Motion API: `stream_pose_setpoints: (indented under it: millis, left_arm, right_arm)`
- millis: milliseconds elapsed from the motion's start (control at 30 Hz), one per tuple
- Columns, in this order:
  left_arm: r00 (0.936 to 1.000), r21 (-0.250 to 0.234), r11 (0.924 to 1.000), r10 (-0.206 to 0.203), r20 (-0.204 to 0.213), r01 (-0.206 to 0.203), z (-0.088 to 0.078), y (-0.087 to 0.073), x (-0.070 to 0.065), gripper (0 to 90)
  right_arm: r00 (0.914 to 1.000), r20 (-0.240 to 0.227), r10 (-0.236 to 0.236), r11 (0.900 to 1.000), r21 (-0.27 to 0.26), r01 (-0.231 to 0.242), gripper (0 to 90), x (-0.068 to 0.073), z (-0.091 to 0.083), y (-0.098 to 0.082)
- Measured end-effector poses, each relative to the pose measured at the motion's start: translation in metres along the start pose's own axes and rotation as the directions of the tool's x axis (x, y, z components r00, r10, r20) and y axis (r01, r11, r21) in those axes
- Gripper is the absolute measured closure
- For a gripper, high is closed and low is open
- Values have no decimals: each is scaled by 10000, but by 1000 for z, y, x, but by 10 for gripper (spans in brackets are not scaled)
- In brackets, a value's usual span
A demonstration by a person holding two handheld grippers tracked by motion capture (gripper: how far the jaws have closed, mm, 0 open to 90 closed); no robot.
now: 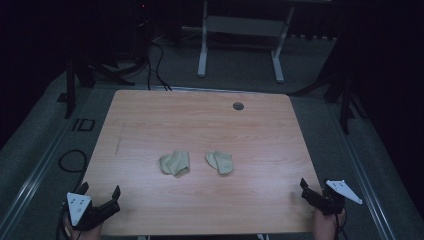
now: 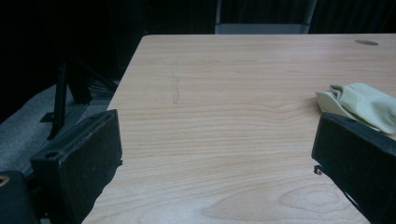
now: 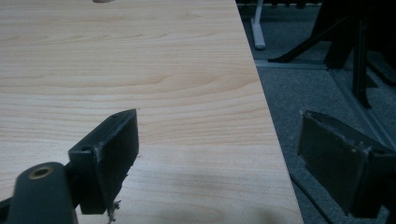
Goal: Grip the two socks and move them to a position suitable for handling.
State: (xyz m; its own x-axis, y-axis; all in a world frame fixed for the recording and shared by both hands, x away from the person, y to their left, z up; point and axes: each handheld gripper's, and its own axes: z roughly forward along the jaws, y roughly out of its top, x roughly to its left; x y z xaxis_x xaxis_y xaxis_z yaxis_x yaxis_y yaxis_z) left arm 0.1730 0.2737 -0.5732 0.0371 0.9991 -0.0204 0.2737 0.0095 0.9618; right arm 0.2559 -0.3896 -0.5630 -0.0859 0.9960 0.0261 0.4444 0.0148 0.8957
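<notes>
Two pale green socks lie crumpled near the middle of the desk [image 1: 150, 125], apart from each other: left sock [image 1: 175, 163] and right sock [image 1: 220, 162]. Left gripper [image 1: 100, 196] rests at the near left corner, jaws spread, nothing between them. Right gripper [image 1: 311, 192] rests at the near right edge, jaws spread and empty, one jaw hanging past the desk edge over the carpet.

Judged step: reach in for the socks. Advice: bring each gripper to the sock on its own side, come in low, pinch a raised fold rather than a flat part, and close fully, since the fabric is thin and limp.

Surroundings: a round grey cable port [image 1: 238, 105] sits at the far side, well apart from the socks. A white frame [image 1: 240, 30] and cables [image 1: 155, 60] stand on the floor beyond. Nothing on the desk blocks either path.
</notes>
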Motion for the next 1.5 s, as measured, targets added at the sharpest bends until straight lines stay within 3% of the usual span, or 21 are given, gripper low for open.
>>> stream_pose_setpoints:
  millis: [133, 233, 267, 300, 333, 400, 500, 533, 600, 633, 700, 733, 900, 967, 1067, 1100, 1133, 1233, 1400, 1500]
  left_arm:
    - [10000, -25, 10000, -77, 50, 77, 0, 0, -1, 18]
    - [9995, -78, 9999, -152, 271, 154, -1, 0, -1, 18]
    - [9974, -88, 9995, -303, 660, 309, 0, 0, -2, 18]
    - [9974, -88, 9995, -303, 660, 309, 0, 0, -2, 18]
    - [9957, -96, 9996, -244, 899, 254, 1, 0, -4, 18]
    - [9950, -79, 9998, -162, 981, 170, 1, 0, -7, 18]
    - [9960, 18, 10000, 80, 888, -82, 1, 1, -9, 18]
    - [9943, 82, 9999, 134, 1061, -144, 1, 1, -11, 18]
    - [9942, 77, 9998, 184, 1060, -193, 1, 2, -13, 18]
    - [9951, 20, 9991, 421, 898, -424, 0, 3, -15, 18]
    - [9959, -12, 9993, 371, 830, -371, -1, 3, -16, 18]
    - [9959, -12, 9993, 371, 830, -371, -1, 3, -16, 18]
    - [9965, 233, 9996, 135, 828, -155, -1, 4, -15, 18]
    - [9973, 343, 9991, 226, 701, -251, -1, 3, -16, 18]
    - [9968, 404, 9992, 25, 801, -57, 0, 3, -15, 18]
    - [9968, 404, 9992, 25, 801, -57, 0, 3, -15, 18]
    - [9962, 374, 9993, 15, 872, -48, 0, 3, -15, 18]
    - [9953, 447, 9990, 31, 963, -75, 1, 2, -17, 18]
    - [9951, 488, 9988, 18, 985, -66, -1, 2, -19, 18]
    - [9957, 548, 9985, -91, 922, 40, -1, 1, -19, 18]
  right_arm:
    - [9995, -320, 81, 9998, -152, -86, 127, -1, -4, 3]
    - [9972, -621, -425, 9989, -220, 412, 125, 5, -10, 9]
    - [9959, -700, -568, 9983, -178, 557, 125, 7, -11, 11]
    - [9949, -767, -661, 9978, -132, 653, 125, 9, -12, 12]
    - [9940, -815, -730, 9973, -28, 730, 125, 10, -12, 14]
    - [9910, -1001, -893, 9957, 156, 913, 125, 13, -11, 18]
    - [9856, -1334, -1036, 9921, 561, 1118, 125, 16, -7, 23]
    - [9828, -1526, -1041, 9907, 709, 1159, 125, 19, -5, 25]
    - [9817, -1632, -979, 9911, 730, 1110, 125, 21, -5, 26]
    - [9815, -1648, -971, 9906, 797, 1114, 126, 27, -2, 30]
    - [9710, -2202, -927, 9914, 702, 1106, 125, 33, -1, 32]
    - [9710, -2202, -927, 9914, 702, 1106, 125, 33, -1, 32]
    - [9483, -2969, -1125, 9853, 904, 1452, 127, 58, 5, 41]
    - [9422, -3116, -1230, 9826, 952, 1598, 130, 65, 8, 44]
    - [9300, -3396, -1403, 9771, 1040, 1854, 134, 79, 13, 50]
    - [9300, -3396, -1403, 9771, 1040, 1854, 134, 79, 13, 50]
    - [9218, -3566, -1523, 9744, 1017, 2003, 136, 89, 15, 54]
    - [9103, -3716, -1823, 9681, 940, 2323, 136, 104, 20, 60]
    - [8895, -4088, -2040, 9599, 950, 2638, 141, 129, 31, 70]
    - [8724, -4450, -2023, 9555, 1055, 2754, 142, 145, 40, 75]
